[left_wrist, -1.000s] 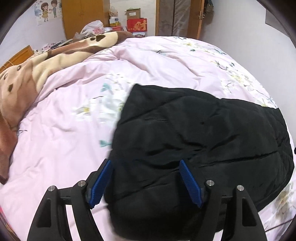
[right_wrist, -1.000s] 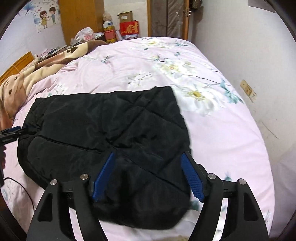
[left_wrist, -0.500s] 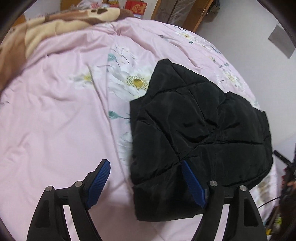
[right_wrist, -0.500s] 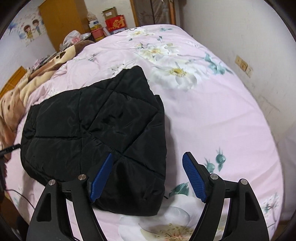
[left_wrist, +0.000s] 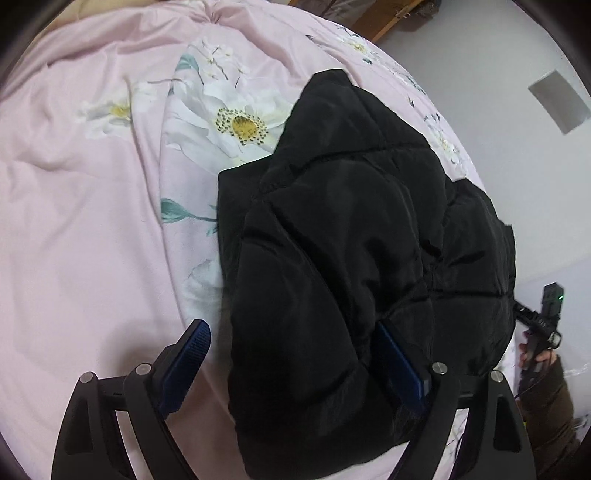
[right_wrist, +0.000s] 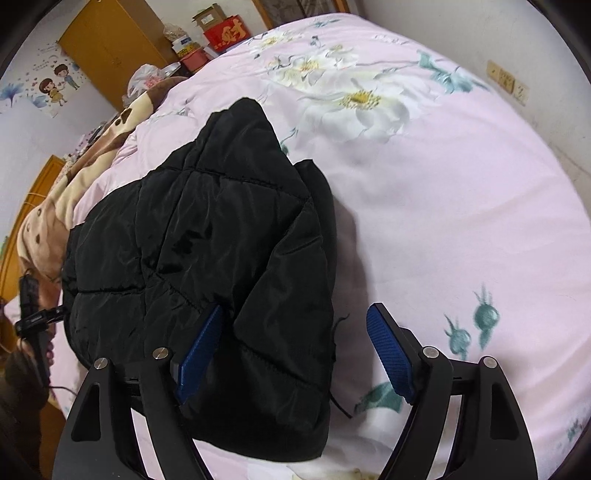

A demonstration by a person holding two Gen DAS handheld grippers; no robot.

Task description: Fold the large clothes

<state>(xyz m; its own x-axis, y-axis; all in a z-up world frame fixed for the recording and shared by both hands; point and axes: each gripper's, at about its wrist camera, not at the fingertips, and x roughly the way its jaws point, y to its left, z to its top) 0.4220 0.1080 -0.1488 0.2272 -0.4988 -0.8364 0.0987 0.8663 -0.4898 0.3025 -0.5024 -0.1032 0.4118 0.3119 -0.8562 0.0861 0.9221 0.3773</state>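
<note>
Now the black jacket point(left_wrist: 354, 258) lies folded in a thick bundle on the bed point(left_wrist: 92, 221), filling the centre and lower right of the left wrist view and the centre left of the right wrist view. The left claw point(left_wrist: 295, 365) stands wide, its jaws straddling the jacket's near edge: one blue pad over bare pink quilt at lower left, the other pressed into the padding (partly buried in a fold). The right claw point(right_wrist: 295, 350) is wide too, one pad against the jacket's near right part, the other over quilt at lower right. Neither grips the cloth. A brown blanket point(right_wrist: 55, 206) bunches at the left edge of the right view, with a red box point(right_wrist: 227, 31) and a wardrobe point(right_wrist: 110, 40) at upper left.
</note>
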